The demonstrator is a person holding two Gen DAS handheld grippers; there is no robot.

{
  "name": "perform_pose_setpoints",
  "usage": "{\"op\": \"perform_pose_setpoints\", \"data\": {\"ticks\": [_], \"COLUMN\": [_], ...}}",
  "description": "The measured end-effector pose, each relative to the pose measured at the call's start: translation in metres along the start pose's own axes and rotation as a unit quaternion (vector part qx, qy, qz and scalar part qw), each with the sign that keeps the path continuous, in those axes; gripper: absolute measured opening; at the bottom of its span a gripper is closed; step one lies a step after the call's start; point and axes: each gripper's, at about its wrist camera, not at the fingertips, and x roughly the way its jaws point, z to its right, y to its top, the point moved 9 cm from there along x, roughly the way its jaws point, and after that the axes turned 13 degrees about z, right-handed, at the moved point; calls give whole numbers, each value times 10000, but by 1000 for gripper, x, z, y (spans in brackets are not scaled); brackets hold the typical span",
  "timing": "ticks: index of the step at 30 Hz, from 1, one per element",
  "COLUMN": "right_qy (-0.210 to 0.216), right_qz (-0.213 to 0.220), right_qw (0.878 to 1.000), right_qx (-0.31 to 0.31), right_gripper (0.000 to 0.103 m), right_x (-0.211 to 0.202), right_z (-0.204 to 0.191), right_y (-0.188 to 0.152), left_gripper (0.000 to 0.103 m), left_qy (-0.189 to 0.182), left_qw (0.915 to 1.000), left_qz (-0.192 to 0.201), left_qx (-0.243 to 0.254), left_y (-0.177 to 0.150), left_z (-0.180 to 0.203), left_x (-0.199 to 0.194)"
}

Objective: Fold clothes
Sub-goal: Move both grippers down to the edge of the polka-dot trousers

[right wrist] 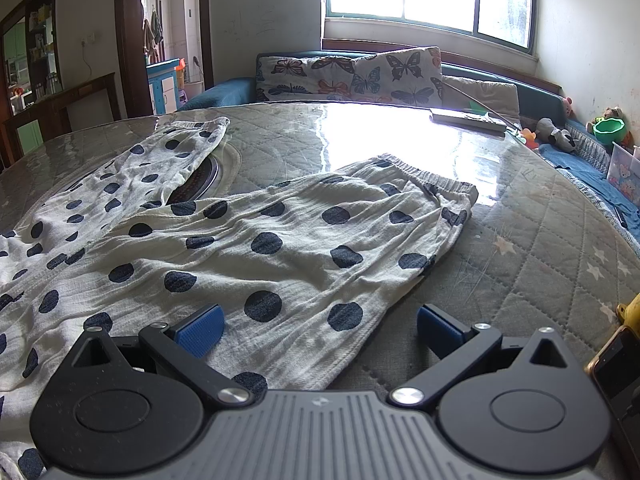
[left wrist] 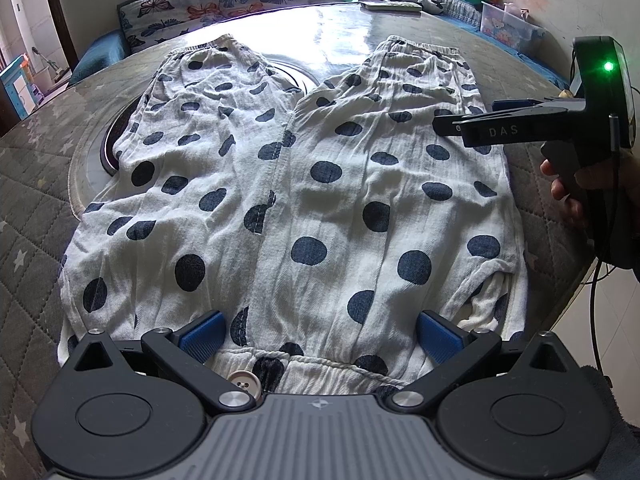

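White trousers with dark blue polka dots [left wrist: 320, 184] lie spread flat on the round table, legs pointing away, waistband with a button [left wrist: 245, 383] nearest me. My left gripper [left wrist: 320, 338] is open and empty, hovering just above the waistband. My right gripper [right wrist: 320, 330] is open and empty over the outer edge of the right trouser leg [right wrist: 280, 248]. It also shows in the left wrist view [left wrist: 452, 126], held by a hand at the trousers' right side.
The table [right wrist: 540, 264] has a quilted grey star cover under glass with a round centre ring [left wrist: 120, 128]. A flat book [right wrist: 468, 119] lies at its far edge. A sofa with butterfly cushions [right wrist: 360, 74] and toys [right wrist: 608, 128] stand behind. A phone [right wrist: 616, 368] lies at right.
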Motion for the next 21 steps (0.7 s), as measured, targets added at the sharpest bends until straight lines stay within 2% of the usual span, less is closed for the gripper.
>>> {"op": "perform_pose_setpoints", "data": {"ticks": [6, 10, 14, 21], "right_qy": [0, 2, 73, 118], "right_qz": [4, -25, -237, -211], "right_qw": [10000, 10000, 9997, 9996], "right_qx": [-2, 1, 78, 149], "right_gripper": [103, 103, 103, 103], "right_x": [0, 2, 1, -7], "right_z": [0, 0, 1, 12], "right_y": [0, 0, 5, 22], "left_gripper": [103, 103, 103, 103], "left_qy": [-124, -227, -574, -1397], "left_qw": [9999, 9988, 9958, 9843], "left_qz": [-29, 282, 492, 676], "left_qx": [103, 335, 520, 839], "left_y": [-1, 4, 9, 9], "left_z": [-8, -2, 11, 46], "left_x": [8, -13, -30, -49]}}
